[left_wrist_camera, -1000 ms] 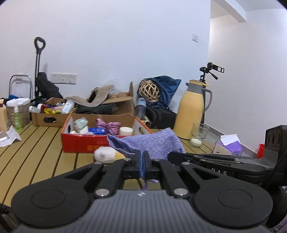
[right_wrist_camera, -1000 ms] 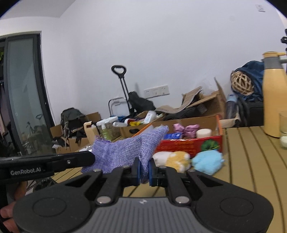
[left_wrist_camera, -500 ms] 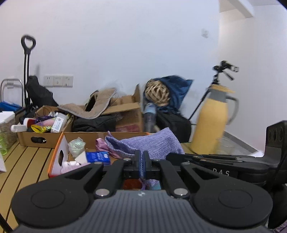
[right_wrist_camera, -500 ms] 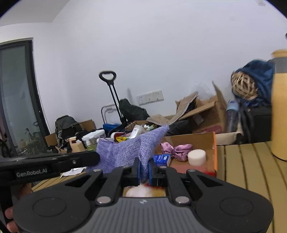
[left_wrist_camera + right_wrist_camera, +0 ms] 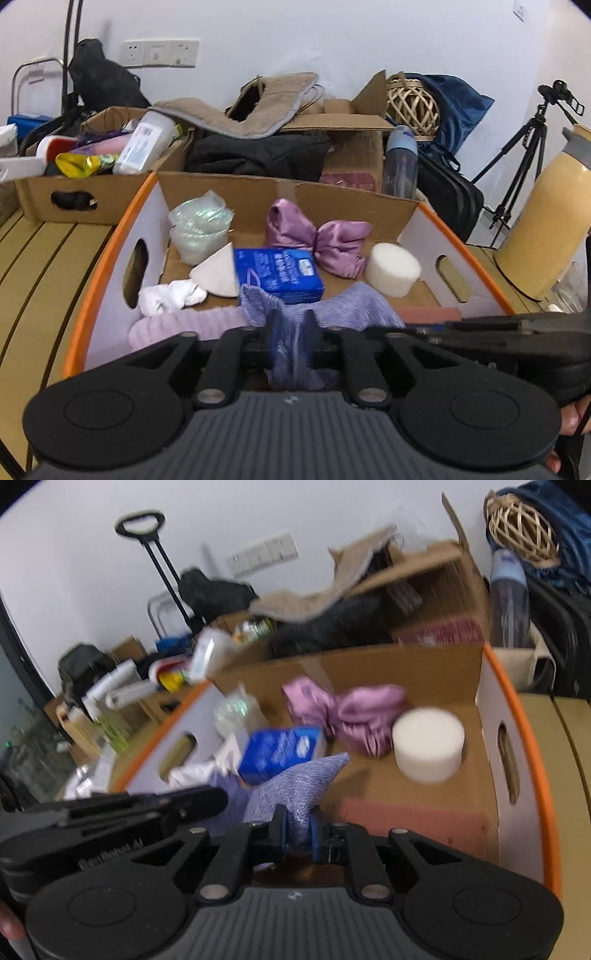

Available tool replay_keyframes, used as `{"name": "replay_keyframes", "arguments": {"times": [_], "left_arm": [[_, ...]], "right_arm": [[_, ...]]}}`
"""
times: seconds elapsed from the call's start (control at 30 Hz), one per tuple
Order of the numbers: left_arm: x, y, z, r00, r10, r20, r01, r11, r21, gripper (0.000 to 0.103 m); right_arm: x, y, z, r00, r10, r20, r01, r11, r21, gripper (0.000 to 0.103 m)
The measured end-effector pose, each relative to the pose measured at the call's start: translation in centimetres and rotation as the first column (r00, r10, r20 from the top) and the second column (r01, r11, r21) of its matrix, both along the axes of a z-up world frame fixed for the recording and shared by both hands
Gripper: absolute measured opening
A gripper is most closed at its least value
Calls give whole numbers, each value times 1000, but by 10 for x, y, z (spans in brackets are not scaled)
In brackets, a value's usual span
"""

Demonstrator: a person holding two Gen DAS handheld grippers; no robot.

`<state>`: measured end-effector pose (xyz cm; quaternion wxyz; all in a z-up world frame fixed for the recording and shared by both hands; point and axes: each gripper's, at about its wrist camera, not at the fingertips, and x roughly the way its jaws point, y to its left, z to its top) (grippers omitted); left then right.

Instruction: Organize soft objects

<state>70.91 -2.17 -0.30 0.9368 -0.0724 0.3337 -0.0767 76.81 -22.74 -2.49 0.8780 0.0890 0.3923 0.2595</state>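
Observation:
A purple knitted cloth [image 5: 351,306] hangs low inside the orange-rimmed cardboard box [image 5: 96,266], stretched between both grippers. My left gripper [image 5: 291,332] has its jaws opening; the cloth lies loose in the gap. My right gripper [image 5: 297,830] is also starting to open, but its pads still pinch a corner of the purple cloth [image 5: 295,782]. In the box lie a pink satin bow [image 5: 321,240], a white round sponge [image 5: 393,269], a blue tissue pack [image 5: 279,271], a white wedge sponge [image 5: 218,275], a white sock [image 5: 170,297] and a pale lilac fluffy piece [image 5: 184,326].
A second cardboard box [image 5: 85,184] with bottles stands behind on the left. A yellow thermos [image 5: 543,229] stands at the right on the slatted wooden table [image 5: 44,258], with a tripod [image 5: 528,147] behind. A water bottle [image 5: 400,162] and bags crowd the back.
Both grippers carried the purple cloth forward and down over the orange-rimmed box. The left jaws went from shut on the cloth to apart; the right jaws widened slightly.

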Motion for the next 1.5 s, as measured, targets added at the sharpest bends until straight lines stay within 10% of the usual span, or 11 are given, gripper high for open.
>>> {"name": "replay_keyframes", "arguments": {"times": [0.4,0.77,1.17,1.5], "left_arm": [[-94,20,89,983,24,181,-29,999,29,63],[-274,9,130,921,12,389,-56,993,102,90],[-428,-2,71,927,34,374,-67,995,74,103],[-425,-3,48,939,26,342,-58,995,82,103]], "right_arm": [[-50,-26,74,990,-45,131,47,999,-9,33],[-214,-60,165,904,-6,427,24,999,-37,50],[-394,-75,102,859,18,512,6,999,-46,61],[-435,-72,45,908,-73,413,75,997,10,63]]}}
